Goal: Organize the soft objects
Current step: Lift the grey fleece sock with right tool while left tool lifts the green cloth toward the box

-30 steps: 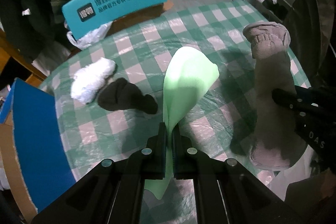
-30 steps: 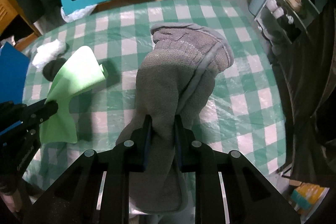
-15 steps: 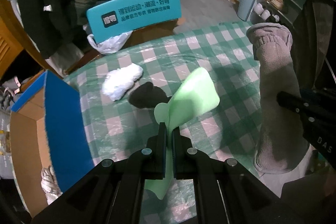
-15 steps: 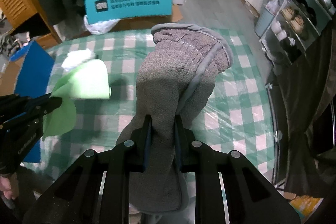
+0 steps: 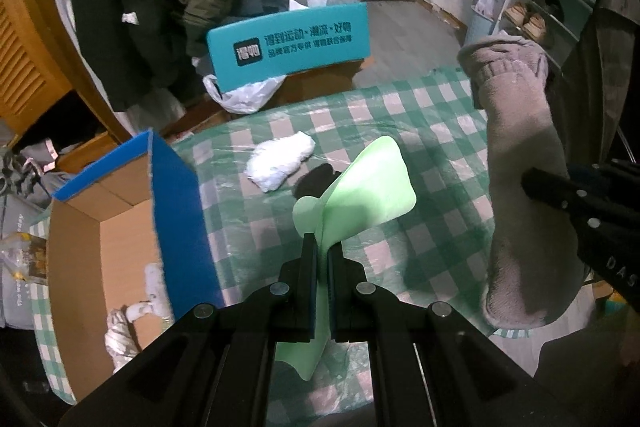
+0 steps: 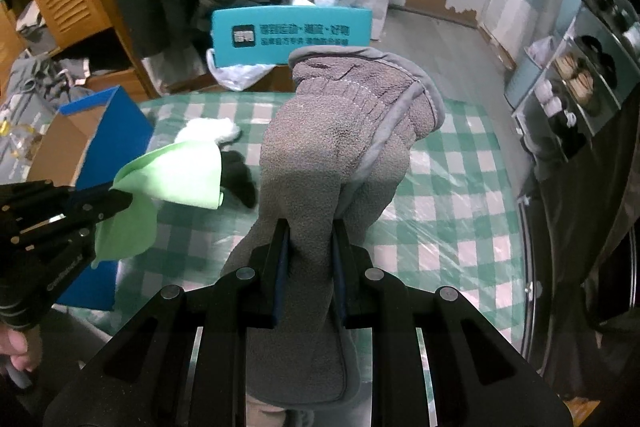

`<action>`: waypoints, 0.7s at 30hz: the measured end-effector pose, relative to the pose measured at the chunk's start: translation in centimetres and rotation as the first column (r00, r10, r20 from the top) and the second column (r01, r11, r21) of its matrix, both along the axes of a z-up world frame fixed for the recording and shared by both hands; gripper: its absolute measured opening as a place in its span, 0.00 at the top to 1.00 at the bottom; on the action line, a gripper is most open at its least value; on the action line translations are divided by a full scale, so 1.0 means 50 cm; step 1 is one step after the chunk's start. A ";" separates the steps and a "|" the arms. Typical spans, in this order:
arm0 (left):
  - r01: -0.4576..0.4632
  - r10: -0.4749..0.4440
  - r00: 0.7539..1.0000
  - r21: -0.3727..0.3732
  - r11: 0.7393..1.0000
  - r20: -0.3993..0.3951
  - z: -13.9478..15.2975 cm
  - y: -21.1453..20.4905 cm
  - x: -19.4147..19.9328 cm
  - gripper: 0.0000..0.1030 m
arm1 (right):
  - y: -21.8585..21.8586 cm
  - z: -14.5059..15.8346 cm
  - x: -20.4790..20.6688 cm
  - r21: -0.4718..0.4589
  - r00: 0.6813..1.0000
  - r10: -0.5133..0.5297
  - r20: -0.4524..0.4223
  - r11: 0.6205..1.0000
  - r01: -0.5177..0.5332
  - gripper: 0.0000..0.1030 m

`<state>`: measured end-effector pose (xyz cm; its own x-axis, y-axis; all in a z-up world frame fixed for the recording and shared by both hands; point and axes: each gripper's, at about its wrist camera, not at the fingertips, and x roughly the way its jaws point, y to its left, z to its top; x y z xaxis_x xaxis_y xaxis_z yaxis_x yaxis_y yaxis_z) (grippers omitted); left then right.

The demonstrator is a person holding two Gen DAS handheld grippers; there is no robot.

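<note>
Table [image 5: 440, 115], green-and-white checked cloth under clear plastic: one white fluffy bundle [image 5: 280, 165]; one black soft item [image 6: 238, 177] beside it.

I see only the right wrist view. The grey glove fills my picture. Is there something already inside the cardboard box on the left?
Observer: Yes. In the left wrist view a white, knotted cloth-like thing lies on the floor of the cardboard box.
Operator: How does the left gripper hold the green cloth?
Observer: The left gripper is shut on the green cloth, and a tail of it hangs below the fingers.
Operator: Does my glove hang lower than I see?
Observer: Yes, the grey glove droops well below the right gripper.
</note>
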<state>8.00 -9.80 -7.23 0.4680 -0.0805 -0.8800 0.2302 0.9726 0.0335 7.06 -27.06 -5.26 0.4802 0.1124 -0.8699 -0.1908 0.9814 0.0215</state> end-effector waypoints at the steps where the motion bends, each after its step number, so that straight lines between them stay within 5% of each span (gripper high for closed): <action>1: -0.003 0.003 1.000 0.004 1.000 0.009 0.006 0.006 -0.004 0.96 | 0.008 0.002 -0.001 -0.001 1.000 0.009 0.002 1.000 -0.009 0.83; 21: -0.121 0.120 0.989 0.006 0.993 0.083 0.069 0.166 -0.049 0.96 | 0.167 0.060 -0.022 0.009 0.985 0.162 0.054 0.987 -0.163 0.83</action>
